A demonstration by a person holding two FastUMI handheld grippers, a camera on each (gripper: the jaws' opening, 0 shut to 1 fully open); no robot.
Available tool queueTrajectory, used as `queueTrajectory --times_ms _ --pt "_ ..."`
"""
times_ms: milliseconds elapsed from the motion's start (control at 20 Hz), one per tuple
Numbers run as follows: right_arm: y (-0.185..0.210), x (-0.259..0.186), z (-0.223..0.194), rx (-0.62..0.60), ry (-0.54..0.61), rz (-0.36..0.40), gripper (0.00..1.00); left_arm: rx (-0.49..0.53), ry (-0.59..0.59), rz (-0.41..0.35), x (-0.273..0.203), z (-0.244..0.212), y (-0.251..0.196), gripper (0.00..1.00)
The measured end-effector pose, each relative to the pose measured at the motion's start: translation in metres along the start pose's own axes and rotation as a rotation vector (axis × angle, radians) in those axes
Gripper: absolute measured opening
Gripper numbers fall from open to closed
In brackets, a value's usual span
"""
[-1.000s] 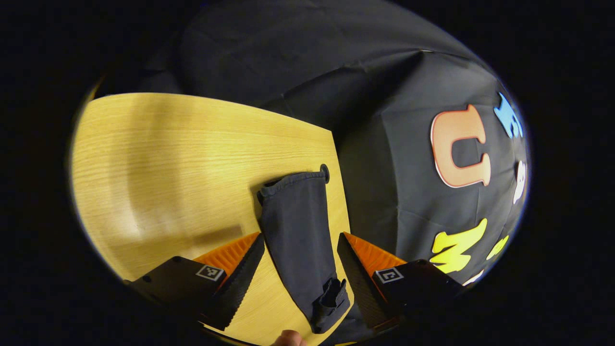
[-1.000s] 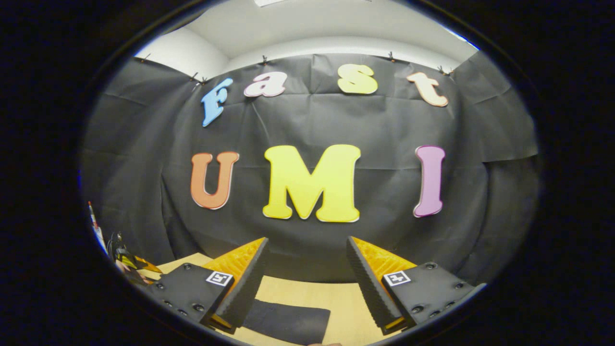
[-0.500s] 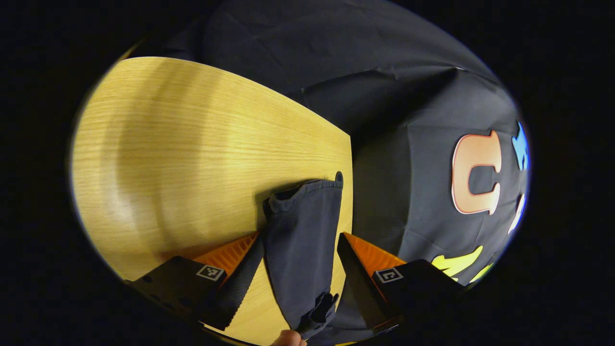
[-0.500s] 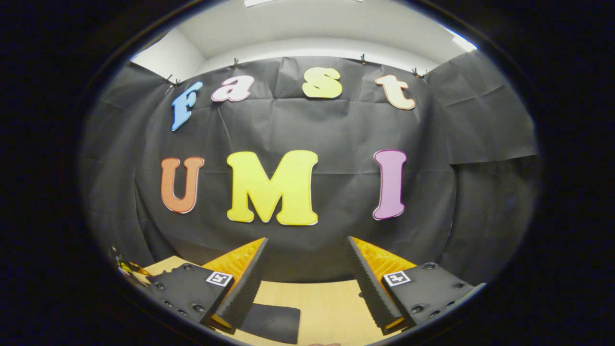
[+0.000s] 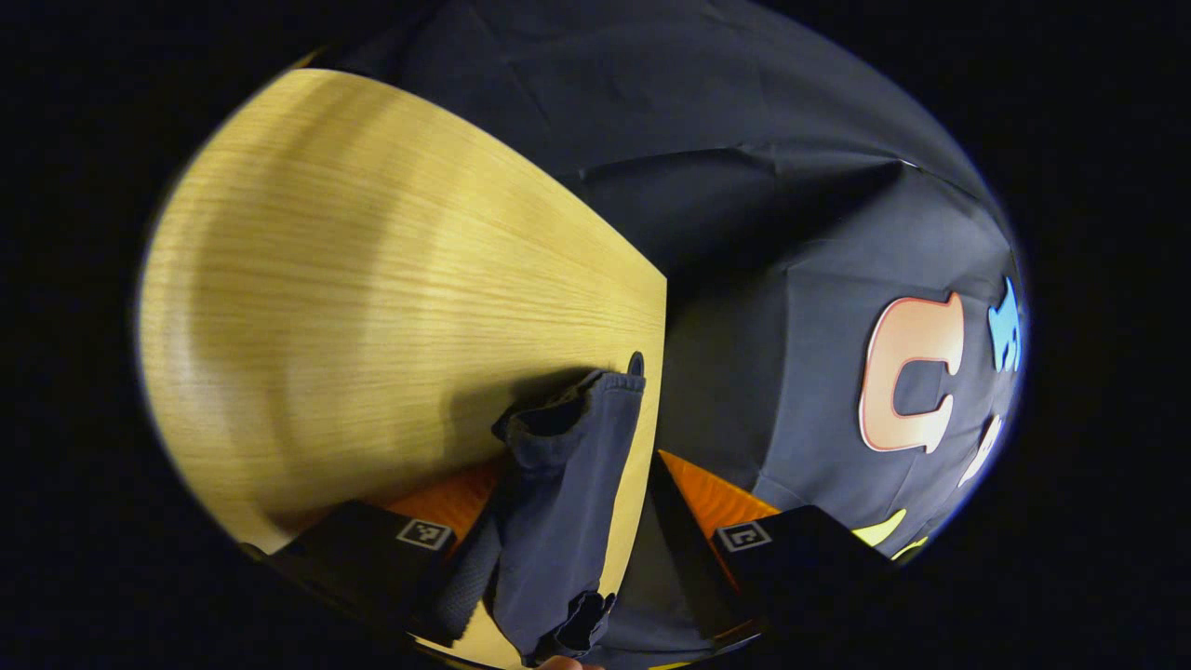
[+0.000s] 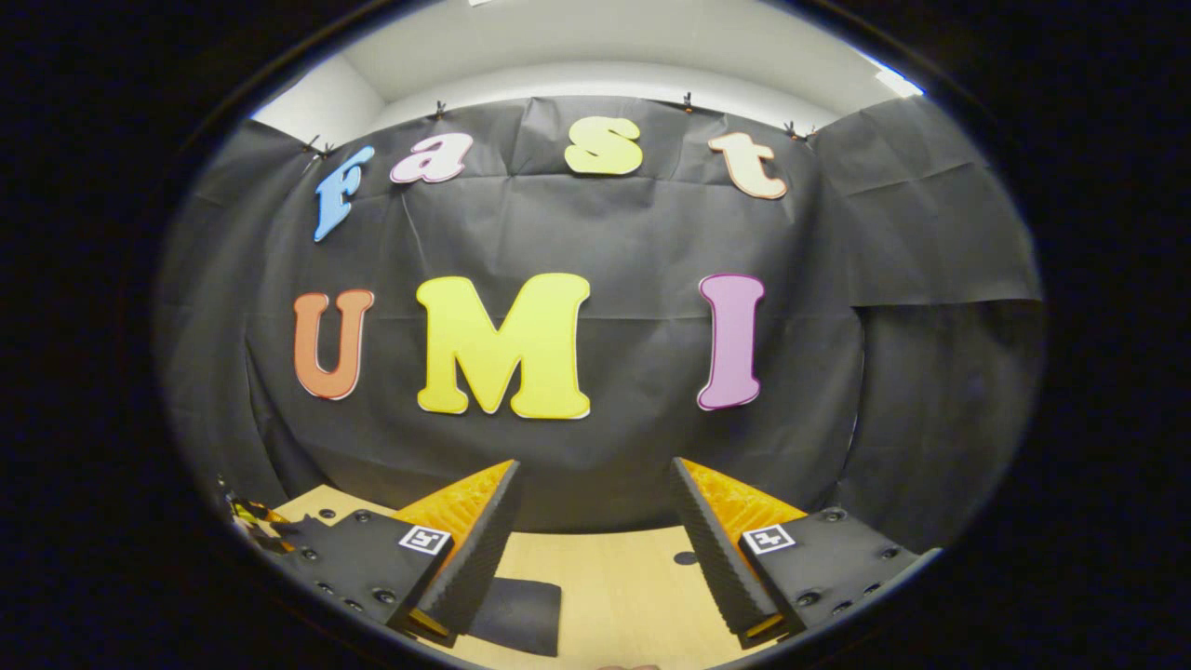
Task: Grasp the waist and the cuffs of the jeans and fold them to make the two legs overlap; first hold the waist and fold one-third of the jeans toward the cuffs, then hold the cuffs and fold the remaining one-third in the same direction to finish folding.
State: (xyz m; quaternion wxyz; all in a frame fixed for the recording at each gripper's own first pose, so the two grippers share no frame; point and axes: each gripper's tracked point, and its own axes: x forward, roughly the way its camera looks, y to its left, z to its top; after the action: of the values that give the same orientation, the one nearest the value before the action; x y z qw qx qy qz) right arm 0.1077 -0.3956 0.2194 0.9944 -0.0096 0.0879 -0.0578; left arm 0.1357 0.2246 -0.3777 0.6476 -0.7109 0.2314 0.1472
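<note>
Jaws of the left gripper (image 5: 569, 521) have narrowed around the jeans (image 5: 558, 502), and the denim now sits bunched between them; one jaw seems to press into the cloth while the other stands just beside it, so I cannot tell whether both are truly clamped on it. A second ago the same jaws stood wide apart with the leg lying flat and straight between them on the table (image 5: 372, 279); now the cloth is gathered and rumpled, and the cuff (image 5: 558, 423) ahead of the jaws gapes open and lifts a little, near the table's far edge beside a small dark hole (image 5: 636, 363). That reads as the grip for the first fold being taken, though which end of the garment is in hand is hard to judge. Jaws of the right gripper (image 6: 595, 530) remain spread wide with nothing between them, hovering above the table; a dark patch of the jeans (image 6: 516, 614) lies below its left-hand jaw, smaller than it showed earlier as that gripper drifted.
</note>
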Motion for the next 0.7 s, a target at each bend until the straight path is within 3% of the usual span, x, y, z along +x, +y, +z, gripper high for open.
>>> queueTrajectory --times_ms 50,200,300,350,450,700 --pt "-0.001 -0.001 -0.001 0.000 0.003 -0.001 0.97 -0.004 0.004 0.006 0.001 0.000 0.003 0.73" --pt "-0.001 -0.001 -0.004 -0.016 0.018 0.004 0.97 -0.005 0.013 0.053 0.004 -0.001 0.017 0.15" --pt "0.000 0.000 -0.003 -0.018 0.024 0.010 0.97 0.033 0.004 0.050 0.003 -0.001 0.012 0.19" --pt "0.001 0.000 -0.002 -0.018 0.024 0.013 0.97 0.065 0.000 0.052 0.000 -0.003 0.010 0.07" --pt "0.003 0.000 0.000 -0.020 0.021 0.020 0.97 0.134 0.000 0.054 -0.004 -0.006 0.001 0.05" --pt "0.003 -0.001 -0.007 0.006 0.043 0.031 0.97 0.419 -0.026 0.050 -0.025 -0.022 -0.047 0.05"
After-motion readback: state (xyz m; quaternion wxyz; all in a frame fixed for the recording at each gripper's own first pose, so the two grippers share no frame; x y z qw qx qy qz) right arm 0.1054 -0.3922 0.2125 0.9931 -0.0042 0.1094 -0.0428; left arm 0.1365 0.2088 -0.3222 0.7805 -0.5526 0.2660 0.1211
